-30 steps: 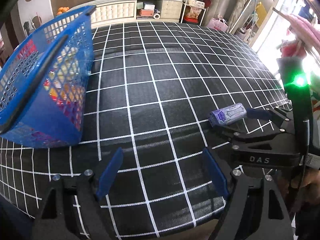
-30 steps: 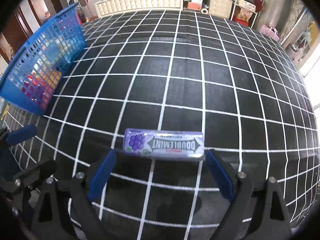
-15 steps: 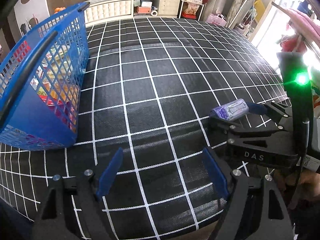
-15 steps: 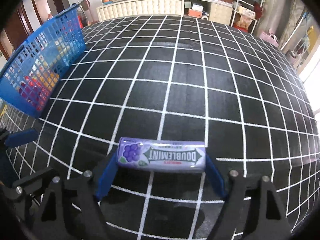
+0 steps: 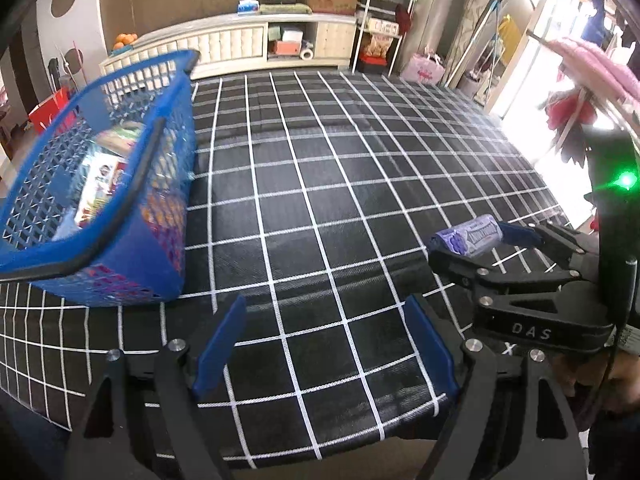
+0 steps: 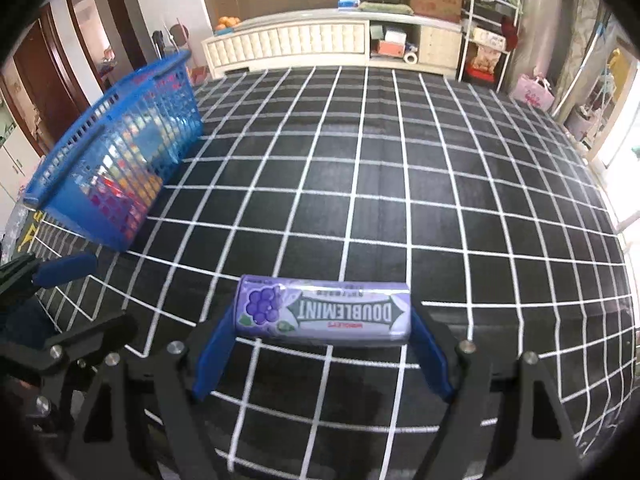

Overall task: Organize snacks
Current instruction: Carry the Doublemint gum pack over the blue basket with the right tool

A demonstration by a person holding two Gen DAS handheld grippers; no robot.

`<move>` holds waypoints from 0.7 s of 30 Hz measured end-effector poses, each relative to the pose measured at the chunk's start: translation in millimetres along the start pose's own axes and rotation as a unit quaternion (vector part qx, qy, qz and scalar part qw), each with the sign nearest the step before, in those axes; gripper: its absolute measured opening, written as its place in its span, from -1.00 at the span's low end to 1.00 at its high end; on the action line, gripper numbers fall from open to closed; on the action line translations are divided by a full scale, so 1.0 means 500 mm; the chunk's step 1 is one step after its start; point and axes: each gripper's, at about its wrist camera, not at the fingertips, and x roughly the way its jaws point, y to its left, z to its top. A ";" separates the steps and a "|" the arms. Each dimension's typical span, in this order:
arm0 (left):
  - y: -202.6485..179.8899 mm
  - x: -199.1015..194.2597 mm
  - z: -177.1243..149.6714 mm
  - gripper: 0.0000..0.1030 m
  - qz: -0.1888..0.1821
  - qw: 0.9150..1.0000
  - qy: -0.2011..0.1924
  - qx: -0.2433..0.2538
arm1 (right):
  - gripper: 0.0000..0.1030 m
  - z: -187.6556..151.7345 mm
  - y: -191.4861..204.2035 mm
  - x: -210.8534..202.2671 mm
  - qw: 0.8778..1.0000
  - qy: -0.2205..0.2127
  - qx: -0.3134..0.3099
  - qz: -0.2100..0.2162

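1. One blue mesh basket (image 5: 116,200) stands on the black grid-patterned worktop (image 5: 320,184). It holds mixed snack packets (image 5: 108,168) in white, red, orange and green wrappers, too blurred to name; a black handle bar lies across its rim.
2. Right of the basket, well apart, the right gripper (image 6: 322,340) clamps a purple Doublemint grape gum pack (image 6: 324,316) end to end between its blue pads, the pack crosswise and lifted clear of the worktop.
3. Nearer the basket, the left gripper (image 5: 324,344) hangs with its jaws apart and only bare cloth between its blue pads.
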 end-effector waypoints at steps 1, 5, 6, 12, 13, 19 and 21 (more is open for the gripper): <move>0.007 -0.008 -0.002 0.55 -0.001 1.000 -0.005 0.000 | 0.62 0.000 0.003 -0.014 1.000 -0.004 0.000 0.001; 0.021 -0.060 0.005 0.55 0.005 0.999 -0.035 0.000 | 0.62 0.008 0.019 -0.056 1.000 -0.020 0.002 0.002; 0.027 -0.076 0.008 0.55 0.005 0.999 -0.044 -0.002 | 0.62 0.012 0.027 -0.065 1.000 -0.024 0.001 0.003; 0.072 -0.147 0.019 0.55 0.018 0.997 -0.080 -0.006 | 0.62 0.045 0.094 -0.100 0.999 -0.047 -0.012 0.015; 0.077 -0.156 0.021 0.55 0.020 0.996 -0.085 -0.005 | 0.62 0.055 0.108 -0.110 0.998 -0.053 -0.017 0.018; 0.139 -0.220 0.039 0.55 0.036 0.993 -0.114 -0.006 | 0.62 0.112 0.181 -0.139 0.995 -0.084 -0.033 0.040; 0.167 -0.240 0.051 0.55 0.043 0.992 -0.122 -0.003 | 0.62 0.142 0.208 -0.149 0.994 -0.094 -0.041 0.047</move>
